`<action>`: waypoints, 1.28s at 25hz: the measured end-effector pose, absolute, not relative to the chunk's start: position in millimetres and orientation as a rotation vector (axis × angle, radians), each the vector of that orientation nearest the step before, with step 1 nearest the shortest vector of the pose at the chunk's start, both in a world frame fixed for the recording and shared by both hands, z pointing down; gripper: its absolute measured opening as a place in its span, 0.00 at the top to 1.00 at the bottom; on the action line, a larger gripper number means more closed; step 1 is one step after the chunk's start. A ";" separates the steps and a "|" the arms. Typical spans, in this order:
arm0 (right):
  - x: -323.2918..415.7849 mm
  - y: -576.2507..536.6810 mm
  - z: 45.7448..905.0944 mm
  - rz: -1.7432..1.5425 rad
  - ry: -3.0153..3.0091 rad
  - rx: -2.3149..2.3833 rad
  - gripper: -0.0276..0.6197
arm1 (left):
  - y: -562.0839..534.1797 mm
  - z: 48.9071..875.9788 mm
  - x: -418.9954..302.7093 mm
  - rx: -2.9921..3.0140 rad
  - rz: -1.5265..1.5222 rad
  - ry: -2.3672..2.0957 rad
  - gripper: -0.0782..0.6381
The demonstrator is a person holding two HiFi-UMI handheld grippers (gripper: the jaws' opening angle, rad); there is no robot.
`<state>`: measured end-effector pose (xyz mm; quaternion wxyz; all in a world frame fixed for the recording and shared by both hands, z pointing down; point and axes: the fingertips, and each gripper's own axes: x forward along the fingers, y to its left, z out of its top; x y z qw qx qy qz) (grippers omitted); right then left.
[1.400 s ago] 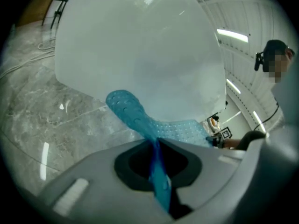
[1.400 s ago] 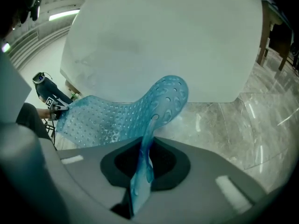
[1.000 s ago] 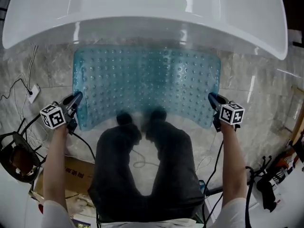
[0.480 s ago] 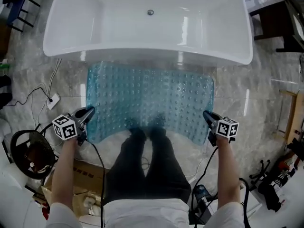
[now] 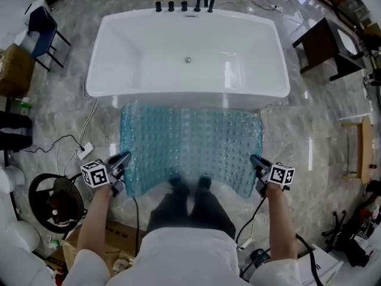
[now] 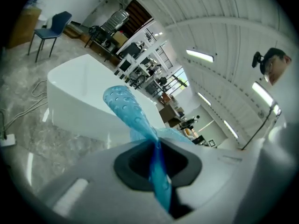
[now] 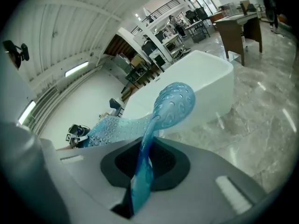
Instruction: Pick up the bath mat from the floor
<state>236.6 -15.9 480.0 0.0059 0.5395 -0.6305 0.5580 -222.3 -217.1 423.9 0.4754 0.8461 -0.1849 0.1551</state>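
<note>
Straight ahead, the bathtub (image 5: 187, 70) walls off your reach, with the bath mat (image 5: 190, 142) spanning the space before it. At your left, cables (image 5: 90, 123) cross the floor (image 5: 309, 136); at your right it lies bare.

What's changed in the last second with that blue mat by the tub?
The person has stood up, raising the left gripper and right gripper and lifting the near edge of the bath mat with them; the bathtub now looks farther away. Unchanged: both stay clamped on the mat's corners.
</note>
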 end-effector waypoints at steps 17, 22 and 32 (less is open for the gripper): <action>236.8 46.1 335.8 1.752 -2.522 1.510 0.91 | -91.7 298.0 -192.4 2.090 -0.012 -0.415 0.86; 245.3 88.9 292.7 1.778 -2.671 1.422 0.90 | -38.3 264.4 -199.7 2.078 -0.120 -0.428 0.85; 230.5 122.9 241.0 1.790 -2.849 1.412 0.89 | 12.6 215.5 -233.4 2.109 -0.173 -0.398 0.85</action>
